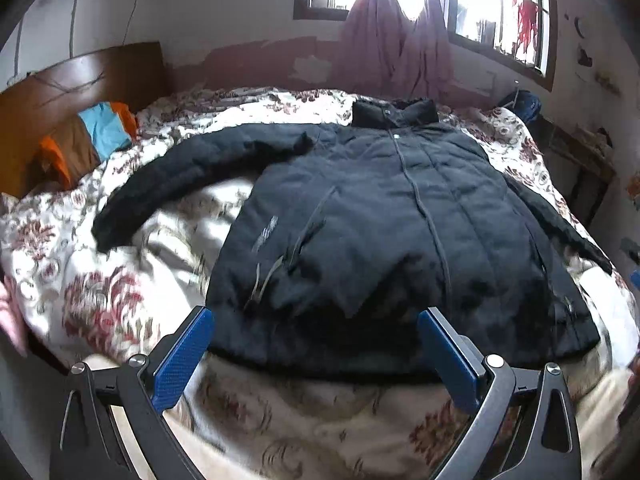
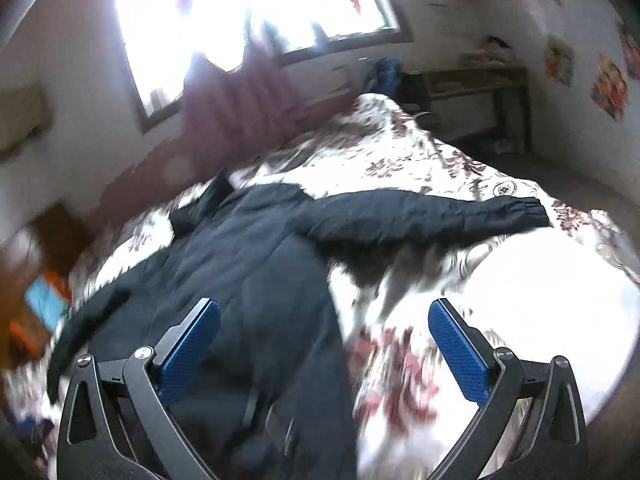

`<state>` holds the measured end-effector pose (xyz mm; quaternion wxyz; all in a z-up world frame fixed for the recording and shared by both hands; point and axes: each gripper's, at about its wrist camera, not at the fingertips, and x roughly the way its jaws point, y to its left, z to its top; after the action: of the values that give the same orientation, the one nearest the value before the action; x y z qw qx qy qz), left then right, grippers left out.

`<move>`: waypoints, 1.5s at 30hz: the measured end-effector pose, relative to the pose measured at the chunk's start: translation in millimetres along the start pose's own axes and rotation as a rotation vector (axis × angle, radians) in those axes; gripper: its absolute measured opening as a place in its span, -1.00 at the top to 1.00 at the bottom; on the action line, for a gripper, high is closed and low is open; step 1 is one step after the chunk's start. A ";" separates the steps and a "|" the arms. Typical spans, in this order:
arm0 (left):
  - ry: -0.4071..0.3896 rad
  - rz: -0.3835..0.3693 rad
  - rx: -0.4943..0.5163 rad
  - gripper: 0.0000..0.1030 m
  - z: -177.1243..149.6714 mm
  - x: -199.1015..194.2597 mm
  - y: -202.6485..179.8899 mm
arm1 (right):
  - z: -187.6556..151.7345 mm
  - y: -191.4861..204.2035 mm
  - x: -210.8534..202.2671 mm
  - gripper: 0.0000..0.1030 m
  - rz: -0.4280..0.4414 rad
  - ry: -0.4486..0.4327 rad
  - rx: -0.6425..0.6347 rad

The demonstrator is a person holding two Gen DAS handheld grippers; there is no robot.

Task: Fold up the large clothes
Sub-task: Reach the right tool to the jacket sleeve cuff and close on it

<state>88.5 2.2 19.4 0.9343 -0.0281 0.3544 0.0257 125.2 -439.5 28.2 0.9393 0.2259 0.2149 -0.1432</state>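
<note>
1. Looking along my left gripper (image 1: 316,354), I see its blue pads (image 1: 184,356) spread wide with nothing between them, hovering above the hem of the dark padded jacket (image 1: 400,216).
2. That jacket lies front-up and zipped on the floral bedspread (image 1: 100,300), collar toward 12 o'clock, hem toward 6.
3. One sleeve (image 1: 180,184) stretches out toward 9 o'clock; the other runs down the jacket's 3 o'clock edge.
4. My right gripper (image 2: 324,344) is also spread, empty, hovering over the jacket's side edge and the bedspread.
5. From this wrist, a sleeve (image 2: 432,216) reaches flat toward 3 o'clock, cuff lying on the quilt.
6. An orange, blue and brown pillow (image 1: 88,140) sits at 9 o'clock against the wooden headboard (image 1: 80,84).
</note>
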 end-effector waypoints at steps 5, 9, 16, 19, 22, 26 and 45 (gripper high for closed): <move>-0.063 0.026 0.012 -0.99 33.8 16.4 -38.7 | 57.5 -65.9 83.8 -0.98 -0.028 0.016 0.285; -0.053 -0.001 0.047 -0.99 59.1 38.0 -81.2 | 61.8 -101.2 117.1 -0.98 0.014 0.011 0.454; -0.048 -0.077 0.139 -0.99 115.1 89.9 -165.4 | 62.3 -126.6 132.7 -0.98 -0.077 -0.003 0.398; -0.020 -0.103 0.199 -0.99 133.9 121.9 -208.9 | 76.8 -152.4 135.9 -0.98 -0.098 0.022 0.424; 0.068 -0.154 0.176 -0.99 154.5 155.0 -248.7 | 84.6 -175.3 138.6 -0.98 -0.151 0.051 0.444; 0.073 -0.220 0.140 -0.99 176.4 180.8 -289.3 | 81.4 -201.9 146.9 -0.98 -0.231 0.095 0.472; 0.201 -0.148 0.362 -0.99 160.8 316.4 -407.0 | 72.8 -193.3 185.0 -0.69 -0.445 0.189 0.301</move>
<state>459.0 -383.2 -56.5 0.8835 0.1118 0.4415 -0.1097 239.5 -672.4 -69.9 0.8165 0.3224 0.3219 -0.3545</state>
